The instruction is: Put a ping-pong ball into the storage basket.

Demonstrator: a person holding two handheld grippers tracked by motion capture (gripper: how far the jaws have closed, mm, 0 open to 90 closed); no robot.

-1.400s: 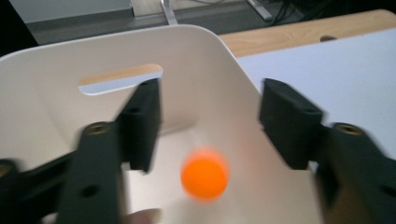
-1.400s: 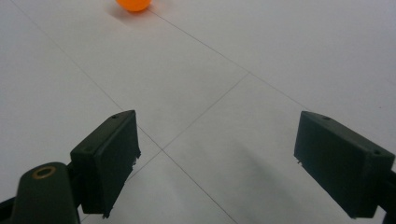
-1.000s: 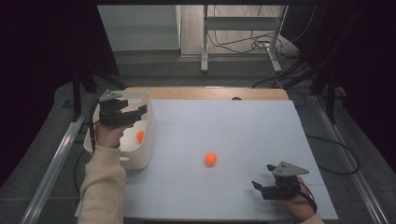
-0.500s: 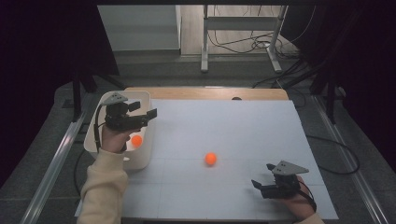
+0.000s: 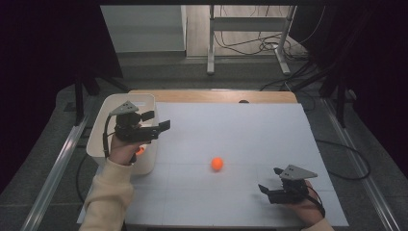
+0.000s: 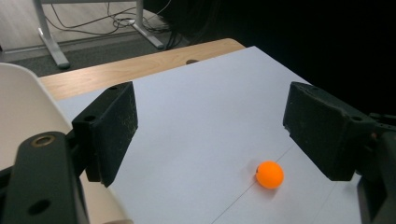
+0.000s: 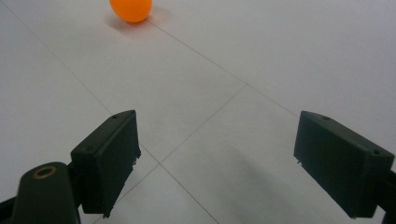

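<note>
Leftmost, we hold the left tongs (image 5: pixel 160 120) open and empty above the white bin (image 5: pixel 111 105), with one orange ball (image 5: pixel 140 150) lying in that bin. Mid-worktop (image 5: pixel 240 125), another orange ball (image 5: pixel 217 163) lies alone. At the near right, our right tongs (image 5: pixel 270 180) rest low, jaws spread wide, gripping nothing.

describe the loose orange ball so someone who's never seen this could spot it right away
Start at the white sheet covering the table. The orange ball lies alone near its middle, right of the white bin. Unlike the second orange ball inside that bin, it lies free on the sheet.
</note>
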